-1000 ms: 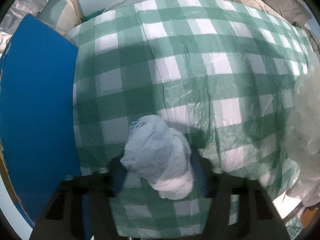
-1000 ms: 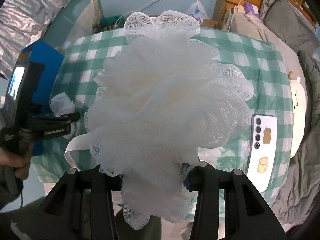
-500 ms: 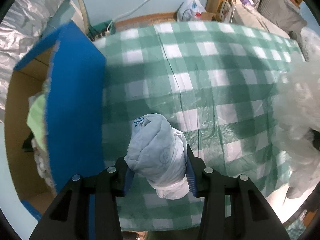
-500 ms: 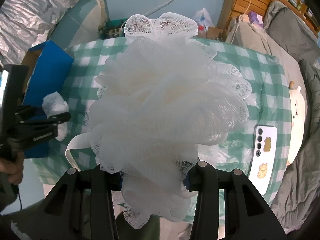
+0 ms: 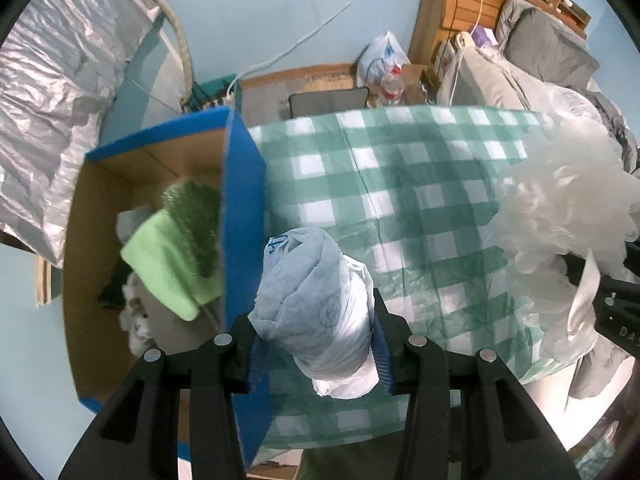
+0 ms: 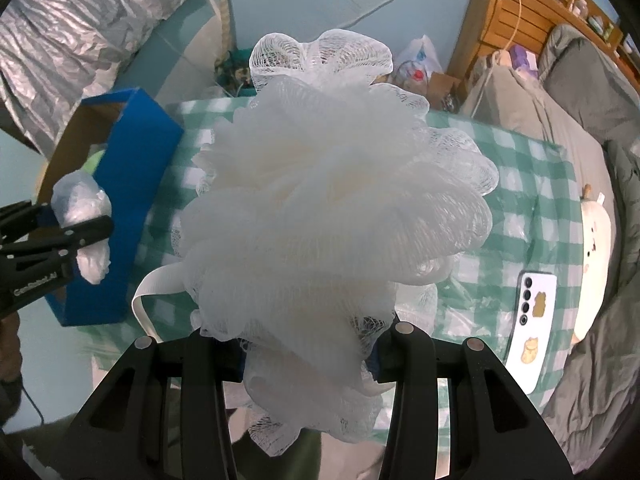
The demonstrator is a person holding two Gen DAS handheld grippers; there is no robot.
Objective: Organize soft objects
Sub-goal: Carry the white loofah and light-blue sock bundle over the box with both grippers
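My left gripper [image 5: 316, 344] is shut on a crumpled pale blue plastic bag [image 5: 312, 304] and holds it high over the table, beside the right wall of a blue cardboard box [image 5: 244, 216]. The box holds a green sponge [image 5: 176, 252] and other soft things. My right gripper [image 6: 310, 354] is shut on a big white mesh bath pouf [image 6: 332, 200] with a white loop strap, held above the green checked tablecloth [image 6: 516, 184]. The pouf [image 5: 568, 216] shows at the right of the left wrist view. The left gripper with the bag [image 6: 82, 216] shows at the left of the right wrist view.
A white phone [image 6: 528, 328] lies on the cloth near the table's right edge. A cream plush toy [image 6: 596, 240] and grey bedding [image 6: 576, 92] lie beyond it. Silver foil sheeting [image 5: 44, 120] hangs left of the box. A plastic bag [image 5: 380, 60] sits on the floor behind the table.
My left gripper has risen and drawn back with the bag, so the open box and its contents have come into view. The right gripper has lifted the pouf slightly.
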